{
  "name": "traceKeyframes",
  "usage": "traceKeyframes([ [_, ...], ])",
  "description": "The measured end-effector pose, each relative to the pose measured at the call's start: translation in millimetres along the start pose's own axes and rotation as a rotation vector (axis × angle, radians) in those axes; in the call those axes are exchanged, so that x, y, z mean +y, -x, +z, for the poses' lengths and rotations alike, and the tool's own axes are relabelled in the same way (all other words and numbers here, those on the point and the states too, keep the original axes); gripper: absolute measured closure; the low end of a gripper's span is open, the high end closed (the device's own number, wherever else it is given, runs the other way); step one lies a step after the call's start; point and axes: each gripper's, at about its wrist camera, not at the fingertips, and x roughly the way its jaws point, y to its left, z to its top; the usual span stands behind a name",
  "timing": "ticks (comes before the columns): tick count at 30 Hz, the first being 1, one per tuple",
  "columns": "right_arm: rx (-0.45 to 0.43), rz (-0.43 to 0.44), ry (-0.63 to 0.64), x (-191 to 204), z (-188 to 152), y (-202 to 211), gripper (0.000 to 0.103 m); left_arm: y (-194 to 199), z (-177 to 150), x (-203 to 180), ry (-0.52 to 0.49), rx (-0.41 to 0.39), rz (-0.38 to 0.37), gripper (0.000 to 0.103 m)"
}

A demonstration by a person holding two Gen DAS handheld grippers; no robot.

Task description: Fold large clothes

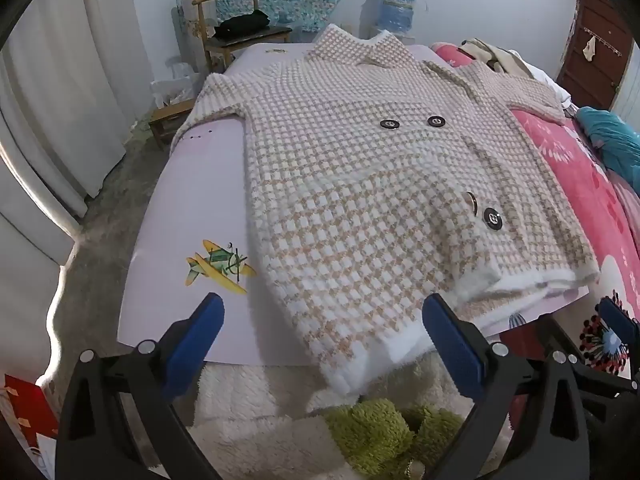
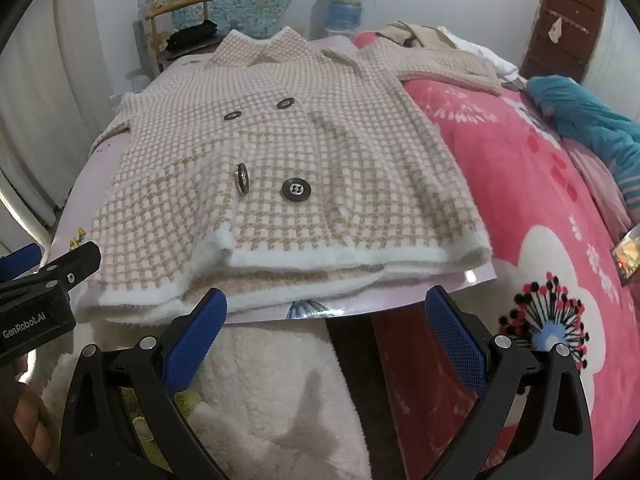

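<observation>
Both grippers hang just before the near edge of the bed, tilted down, and both stand wide with nothing between the blue pads. Under the left gripper (image 1: 322, 334) lies a white fluffy cloth (image 1: 256, 400) with something green and woolly (image 1: 372, 436) on it. Just ahead of it the hem corner of the checked coat (image 1: 360, 184) hangs over the edge of a pale lilac board (image 1: 192, 208) with an airplane picture (image 1: 218, 266). The right gripper (image 2: 326, 330) faces the coat's (image 2: 280, 152) white hem band, which lies just beyond its fingertips. The coat is spread flat, front up and buttoned, probably so that it can be folded evenly; the board under it seems to serve as a smooth surface. Farther right a sleeve reaches over the pink blanket (image 2: 520, 200). Beyond the collar stand a wooden chair (image 1: 236, 28) and a brown door (image 2: 568, 24)
</observation>
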Motion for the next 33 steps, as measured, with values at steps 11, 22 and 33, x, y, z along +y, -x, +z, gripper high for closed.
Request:
traceKeyframes([
  [11,-0.005,-0.006,0.001,1,-3,0,0.007,3,-6,-10,0.004,0.006,-0.005,0.005],
  [22,0.001,-0.006,0.007,0,0,0,0.007,-2,-5,-9,0.009,0.018,-0.014,0.005],
  [33,0.004,-0.003,0.006,0,0,-1,0.007,-2,-6,-9,0.009,0.022,-0.018,0.005],
])
